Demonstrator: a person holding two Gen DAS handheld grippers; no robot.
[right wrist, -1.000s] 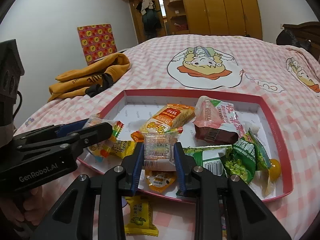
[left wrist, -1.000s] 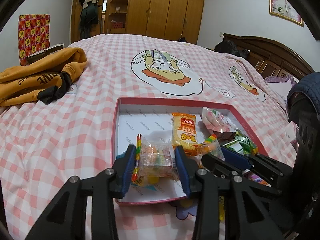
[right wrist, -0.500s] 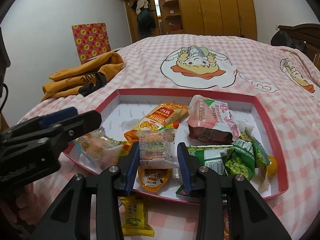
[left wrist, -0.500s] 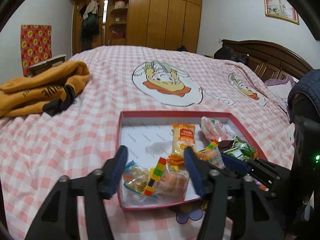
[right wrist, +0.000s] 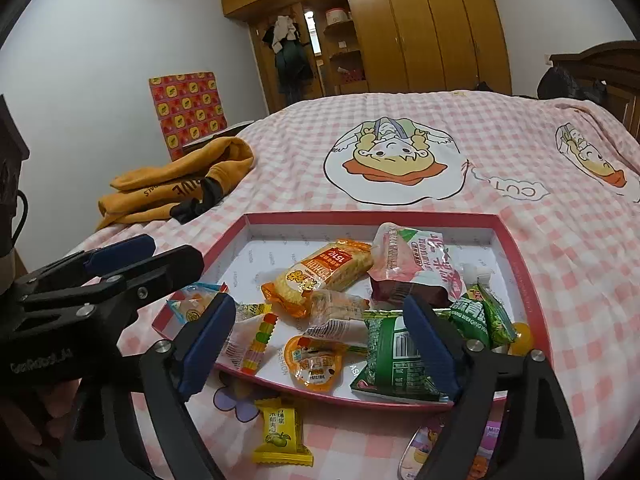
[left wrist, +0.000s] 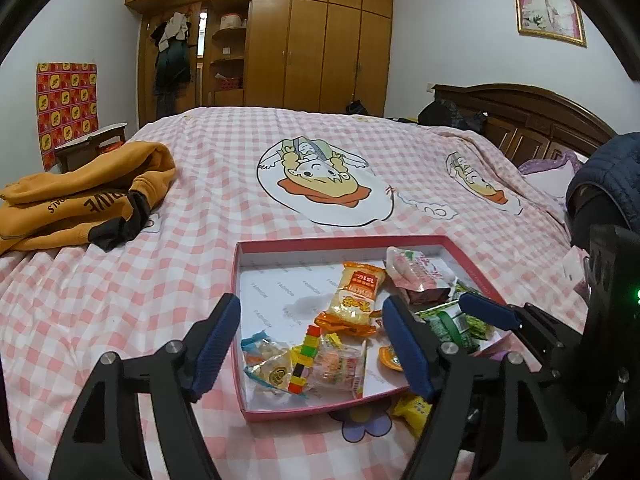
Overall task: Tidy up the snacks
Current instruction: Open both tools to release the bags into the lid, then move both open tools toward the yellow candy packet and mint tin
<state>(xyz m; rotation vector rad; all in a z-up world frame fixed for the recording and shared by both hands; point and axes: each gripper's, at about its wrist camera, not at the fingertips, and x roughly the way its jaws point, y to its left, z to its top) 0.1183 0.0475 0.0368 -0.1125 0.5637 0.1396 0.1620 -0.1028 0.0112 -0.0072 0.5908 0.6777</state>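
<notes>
A pink checked bed cover [left wrist: 200,280] carries an orange sweatshirt [left wrist: 80,204] near its left edge and a shallow red-rimmed tray [right wrist: 516,248] at its near edge. Inside the tray lie an orange noodle pack [right wrist: 320,272], a pink pouch [right wrist: 416,256], a green pack [right wrist: 392,356] and a clear candy bag [left wrist: 320,364] in the near-left corner. A small yellow snack [right wrist: 280,432] lies on the cover just outside the tray's near rim. The left gripper [left wrist: 312,344] and the right gripper [right wrist: 320,328] hang above the tray, both with fingers wide apart and holding nothing.
</notes>
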